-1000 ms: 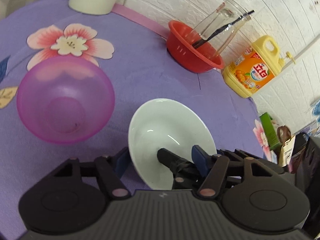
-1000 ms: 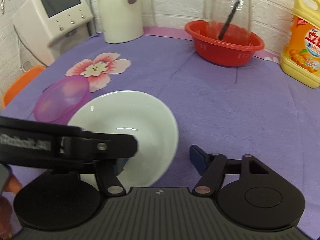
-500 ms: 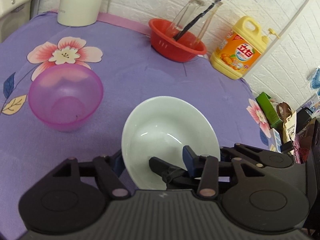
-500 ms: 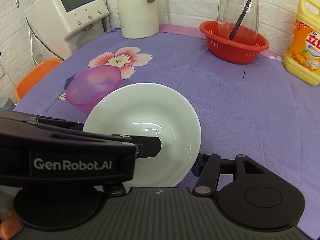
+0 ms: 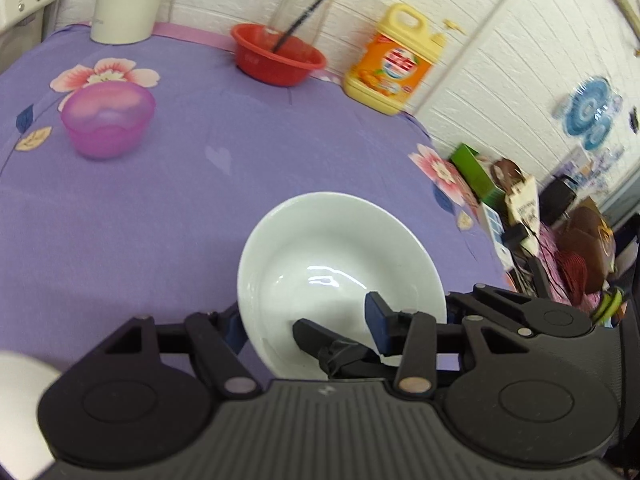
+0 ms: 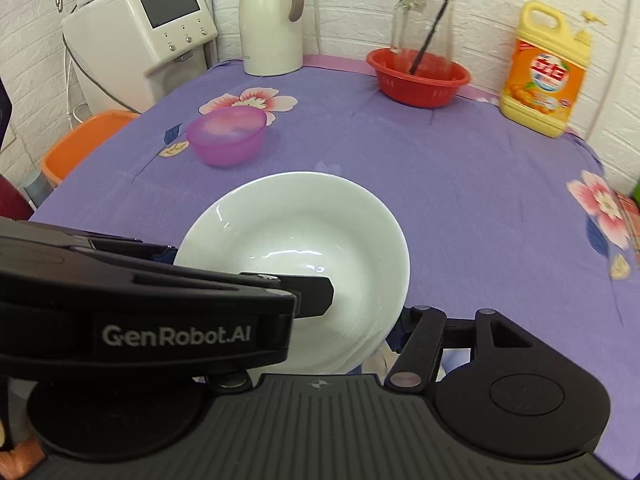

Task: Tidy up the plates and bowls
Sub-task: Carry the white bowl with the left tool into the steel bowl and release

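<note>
Dispenser: a white machine (image 6: 140,36) with a grey screen stands past the tabletop's far left edge.
Jug: a cream thermos jug (image 6: 272,20) stands at the back, just right of the dispenser.
Pink bowl: a translucent pink bowl (image 6: 227,140) sits upright on the purple flowered tabletop (image 6: 460,184), well apart from the white bowl.
Left gripper: the left gripper (image 5: 306,330) has its fingers clamped on the near wall of the white bowl, one finger (image 5: 378,316) inside and the other outside; they have just been closing on it.
White bowl: the white bowl (image 6: 304,256) is held tilted over the near part of the tabletop, between both tools.
Right gripper: the right gripper (image 6: 362,314) straddles the bowl's rim, one finger (image 6: 316,294) inside; whether its fingers press on the bowl I cannot tell.
Red basin: a red basin (image 6: 418,78) at the back holds a glass pitcher (image 6: 424,20) with a dark stick.
Detergent: a yellow bottle (image 6: 546,72) stands right of the basin.
</note>
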`<state>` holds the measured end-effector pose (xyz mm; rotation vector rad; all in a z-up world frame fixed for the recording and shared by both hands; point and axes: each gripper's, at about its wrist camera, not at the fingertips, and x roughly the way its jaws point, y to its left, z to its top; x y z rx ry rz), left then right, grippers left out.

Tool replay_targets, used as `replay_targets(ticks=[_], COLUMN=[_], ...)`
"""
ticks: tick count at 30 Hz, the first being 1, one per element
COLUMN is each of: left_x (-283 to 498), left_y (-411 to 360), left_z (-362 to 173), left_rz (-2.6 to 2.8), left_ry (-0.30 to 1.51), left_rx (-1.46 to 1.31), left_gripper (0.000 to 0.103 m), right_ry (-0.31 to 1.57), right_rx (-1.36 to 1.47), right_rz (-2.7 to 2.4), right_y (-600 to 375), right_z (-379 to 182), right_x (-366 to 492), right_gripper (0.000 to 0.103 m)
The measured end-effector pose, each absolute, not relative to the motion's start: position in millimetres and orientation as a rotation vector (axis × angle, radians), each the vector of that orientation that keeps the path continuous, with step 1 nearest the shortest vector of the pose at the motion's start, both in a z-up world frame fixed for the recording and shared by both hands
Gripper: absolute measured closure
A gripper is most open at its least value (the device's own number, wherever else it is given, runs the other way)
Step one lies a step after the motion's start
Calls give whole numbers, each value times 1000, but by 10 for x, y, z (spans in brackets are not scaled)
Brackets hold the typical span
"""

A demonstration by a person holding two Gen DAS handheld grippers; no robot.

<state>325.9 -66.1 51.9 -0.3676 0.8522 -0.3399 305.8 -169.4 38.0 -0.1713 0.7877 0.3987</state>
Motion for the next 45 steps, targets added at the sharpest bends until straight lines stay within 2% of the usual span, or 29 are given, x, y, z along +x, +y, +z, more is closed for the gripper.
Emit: replay_targets(ticks=[8, 17, 19, 21, 24, 35, 45], left_x=[2610, 2424, 2428, 2414, 2392, 2356, 2476], left_y=[-1055, -1173, -1165, -1134, -1098, -828, -322], left_z=[400, 135, 137, 158, 230, 505, 572], left_rz=[-430, -431, -436, -441, -436, -397, -281], left_ry=[877, 899, 901, 882, 840, 733, 693], left_rx=[-330, -288, -285, -281, -268, -205, -183], left_gripper=[57, 57, 53, 39, 29, 28, 28], right_ry=[778, 803, 794, 781, 749, 651, 704], right_rx=[-109, -64, -71, -50, -4, 54, 133], right_rz=[337, 352, 352, 352, 350, 323, 389], right_y=[-2080, -2221, -2222, -2254, -2330, -2441, -2223], right_z=[253, -56, -57, -44, 2, 174, 145], right_x=[2311, 2043, 2015, 1997, 1951, 1925, 2256], right_gripper=[0, 0, 0, 1, 0, 0, 0])
